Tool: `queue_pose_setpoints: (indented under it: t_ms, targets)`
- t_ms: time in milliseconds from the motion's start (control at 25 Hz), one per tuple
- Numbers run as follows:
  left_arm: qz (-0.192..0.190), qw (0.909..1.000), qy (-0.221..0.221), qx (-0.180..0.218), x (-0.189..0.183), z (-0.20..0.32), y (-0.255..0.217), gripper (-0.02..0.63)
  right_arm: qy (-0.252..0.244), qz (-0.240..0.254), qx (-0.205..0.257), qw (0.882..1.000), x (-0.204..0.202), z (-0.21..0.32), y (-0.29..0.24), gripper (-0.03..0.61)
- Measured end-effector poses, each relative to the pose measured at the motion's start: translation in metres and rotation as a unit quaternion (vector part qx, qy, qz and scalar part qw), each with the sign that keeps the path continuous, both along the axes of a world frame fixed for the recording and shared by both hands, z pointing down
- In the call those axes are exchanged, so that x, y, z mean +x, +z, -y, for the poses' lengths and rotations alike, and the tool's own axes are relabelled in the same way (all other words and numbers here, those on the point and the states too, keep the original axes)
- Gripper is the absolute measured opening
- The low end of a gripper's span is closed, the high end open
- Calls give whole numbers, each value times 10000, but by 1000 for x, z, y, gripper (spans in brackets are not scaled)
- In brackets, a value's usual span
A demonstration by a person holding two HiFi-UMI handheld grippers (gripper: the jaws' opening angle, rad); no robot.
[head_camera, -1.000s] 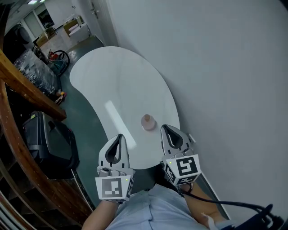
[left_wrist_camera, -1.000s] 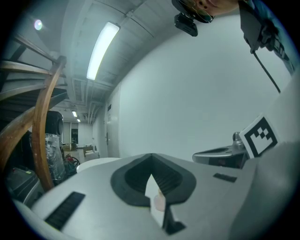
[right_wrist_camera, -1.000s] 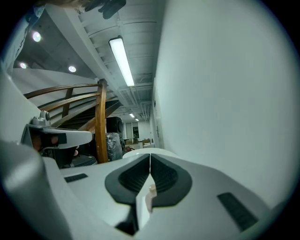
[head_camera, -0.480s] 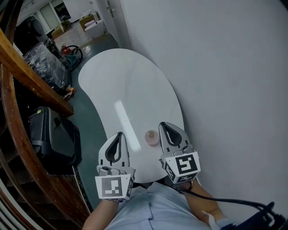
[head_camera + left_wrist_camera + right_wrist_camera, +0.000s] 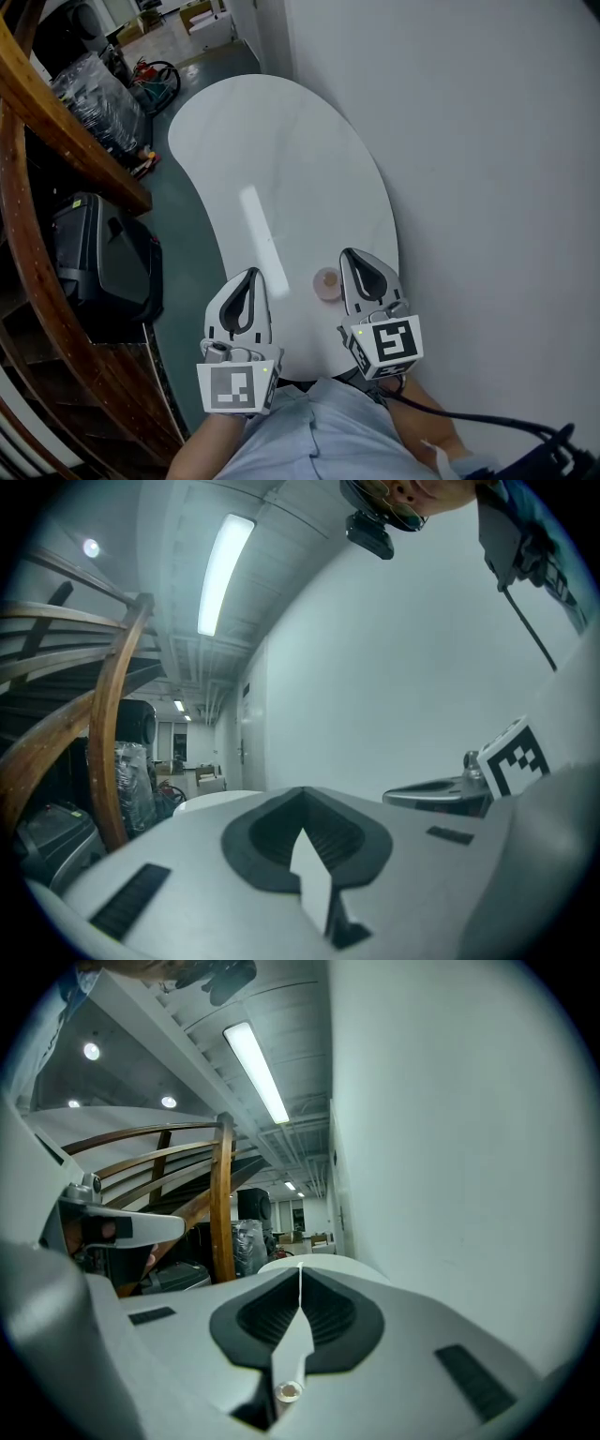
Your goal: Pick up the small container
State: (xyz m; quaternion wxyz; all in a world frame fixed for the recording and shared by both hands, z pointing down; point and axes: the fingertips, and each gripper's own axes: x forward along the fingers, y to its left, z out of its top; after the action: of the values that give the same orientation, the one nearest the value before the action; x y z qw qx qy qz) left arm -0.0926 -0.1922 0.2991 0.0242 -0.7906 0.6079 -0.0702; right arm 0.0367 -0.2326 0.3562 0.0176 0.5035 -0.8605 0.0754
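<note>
Jaws closed on nothing, left gripper [image 5: 247,279] and right gripper [image 5: 354,262] are flanking the small container [image 5: 326,282], unseen in either gripper view

The left gripper [image 5: 247,278] and right gripper [image 5: 354,260] are pale grey shells tapering to a rounded tip. Each has a black teardrop recess [image 5: 298,1290] lined with ribbed pads [image 5: 328,1314], and short black slots [image 5: 473,1384] mark the shells. At each gripper's 6 o'clock end sits a white cube [image 5: 234,389] printed with black square markers, with a tiny green light on one corner. A small silver screw [image 5: 287,1391] sits at the base of the right gripper's jaws. A black cable [image 5: 469,427] trails from the right gripper toward 4 o'clock. The person wears a light-blue shirt [image 5: 309,439].
</note>
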Motion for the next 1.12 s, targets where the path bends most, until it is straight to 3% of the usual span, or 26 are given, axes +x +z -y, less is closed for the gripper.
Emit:
queue_pose_setpoints:
  t_ms: [320,360,400,440,880,1040,1120]
  targets:
    - [-76,9995,58,-304,-10,5,19,-2,-75,-245,-178,9995,-13,-10,25,4]
    - [-83,9993,70,-359,-10,5,22,-2,-130,-237,-235,9994,-15,-12,29,25]
    - [-87,9991,85,-413,-9,4,26,-2,-181,-248,-282,9991,-17,-14,33,130]
    - [-89,9988,99,-465,-9,3,29,-2,-208,-272,-299,9990,-19,-16,36,180]
    - [-107,9957,156,-910,-14,8,58,-2,-95,-543,-811,9952,-23,-19,76,181]
    - [-419,9903,-37,-1321,-18,12,74,-2,-70,-575,-858,9946,-26,-15,91,181]
    - [-378,9893,-30,-1406,-22,14,81,-2,-75,-586,-908,9941,-29,-14,99,181]
